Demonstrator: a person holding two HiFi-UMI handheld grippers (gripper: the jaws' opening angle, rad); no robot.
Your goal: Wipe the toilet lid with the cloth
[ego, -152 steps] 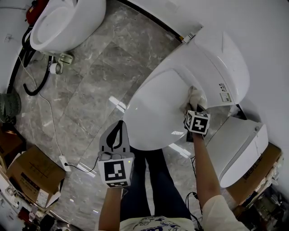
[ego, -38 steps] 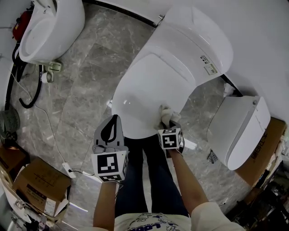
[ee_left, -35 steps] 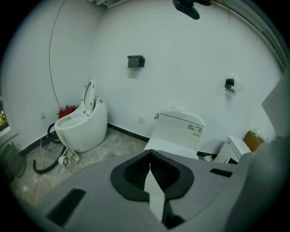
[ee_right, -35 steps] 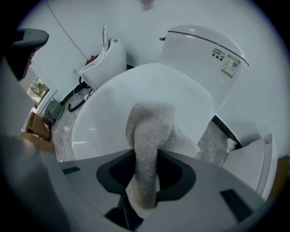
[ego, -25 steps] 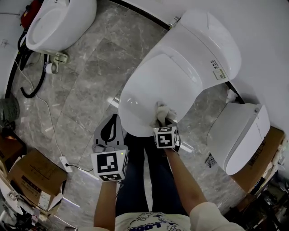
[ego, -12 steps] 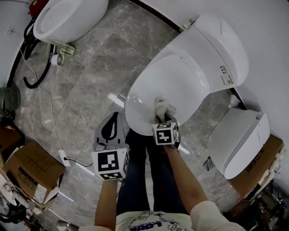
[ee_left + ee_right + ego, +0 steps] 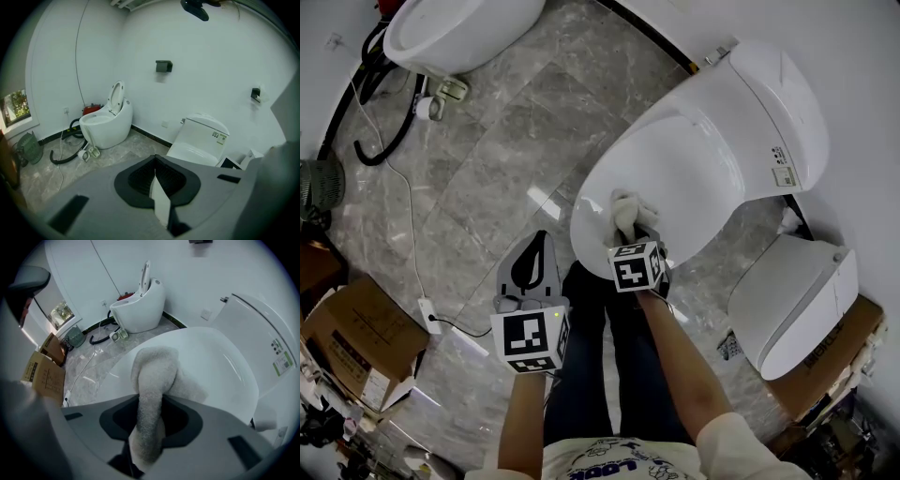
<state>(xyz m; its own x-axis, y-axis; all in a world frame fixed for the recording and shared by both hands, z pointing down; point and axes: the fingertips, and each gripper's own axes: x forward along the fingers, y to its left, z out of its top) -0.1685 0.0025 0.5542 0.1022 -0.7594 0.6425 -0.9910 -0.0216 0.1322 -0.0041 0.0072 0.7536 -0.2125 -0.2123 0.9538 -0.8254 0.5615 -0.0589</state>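
Right claw pinches the bunched cloth against the toilet lid near its front edge, left claw pressed together and empty; a stroke running past that rounded edge could slide the cloth off.

A second toilet stands on the grey marble floor — black hose beside it, cardboard box well apart.

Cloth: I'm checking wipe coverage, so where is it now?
Head view: the cloth sits on the toilet lid near its front edge, held by the right gripper.
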